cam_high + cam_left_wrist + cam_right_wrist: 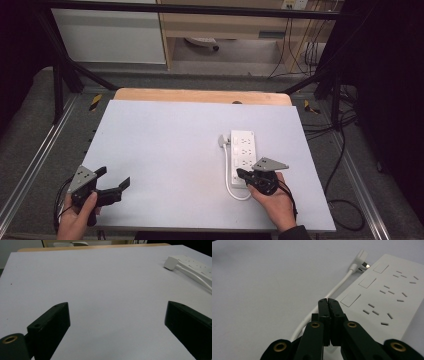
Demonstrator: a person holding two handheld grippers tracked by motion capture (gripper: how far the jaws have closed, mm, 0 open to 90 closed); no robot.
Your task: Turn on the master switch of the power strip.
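Observation:
A white power strip (pixel 243 150) lies on the pale table, right of centre, with its white cable (pixel 231 185) looping round its left side to a white plug (pixel 223 141) beside its far end. My right gripper (pixel 241 173) is shut with nothing between its jaws, its tips over the strip's near left edge. In the right gripper view the closed tips (pixel 328 300) hover by the strip (pixel 387 295) and its cable (pixel 337 287). My left gripper (pixel 116 180) is open at the near left corner, far from the strip. The left gripper view shows the plug (pixel 171 263).
The pale table top (pixel 165 150) has a wooden strip (pixel 200 95) along its far edge. A black frame surrounds the table, and cables (pixel 340 150) run over the floor on the right. A cabinet stands behind.

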